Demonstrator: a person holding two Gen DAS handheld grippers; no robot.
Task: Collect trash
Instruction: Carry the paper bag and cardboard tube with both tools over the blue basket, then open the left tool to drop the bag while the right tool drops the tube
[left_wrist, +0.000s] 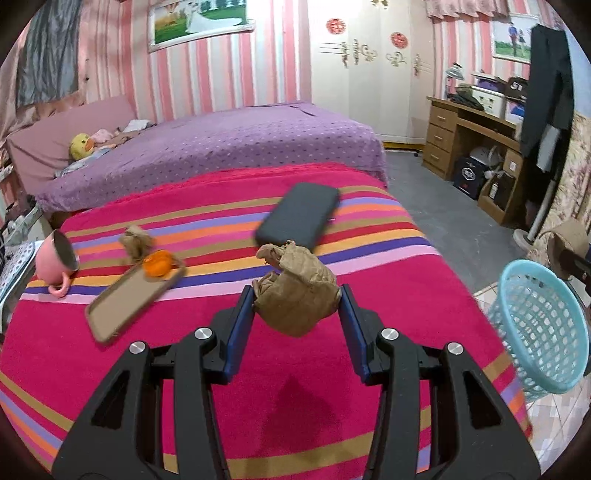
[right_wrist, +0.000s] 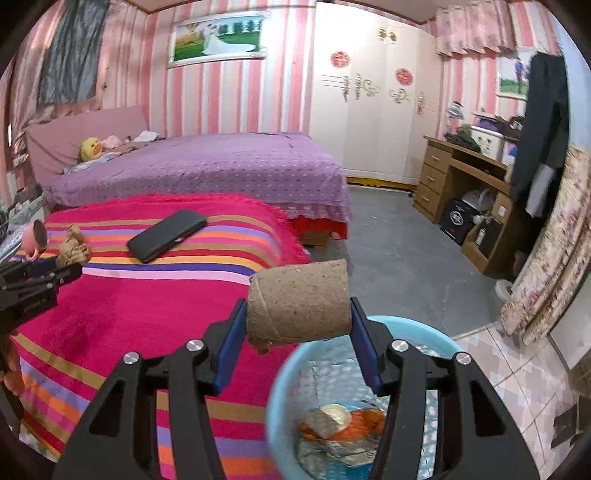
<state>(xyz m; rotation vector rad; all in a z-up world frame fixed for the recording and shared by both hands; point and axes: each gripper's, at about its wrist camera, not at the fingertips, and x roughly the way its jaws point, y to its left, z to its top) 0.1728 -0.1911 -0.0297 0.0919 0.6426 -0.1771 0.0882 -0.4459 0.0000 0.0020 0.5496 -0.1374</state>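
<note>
Holding a piece of trash in each hand, you have both loads lifted clear of the striped blanket, and the blue laundry-style basket is the landmark that explains the poses. Your right gripper has its jaws spread about as wide as the cardboard tube is long and pressed against its two ends, so the tube lies crosswise between the blue pads; it hangs over the basket's near rim, above the orange peel and crumpled wrappers already lying in the bottom, which looks like the right spot for a drop. Your left gripper is likewise partly closed, its pads touching the two sides of a crumpled brown paper wad, held above the blanket and well to the left of the basket, so I judge this load waits its turn and needs carrying right before release. Farther from the basket, a second brown paper scrap and a piece of orange peel rest at the end of a flat tan tray, presumably trash yet to gather. The tipped pink mug beyond them and the dark phone lying flat on the blanket seem to be keepers, so you'd best steer around them.
</note>
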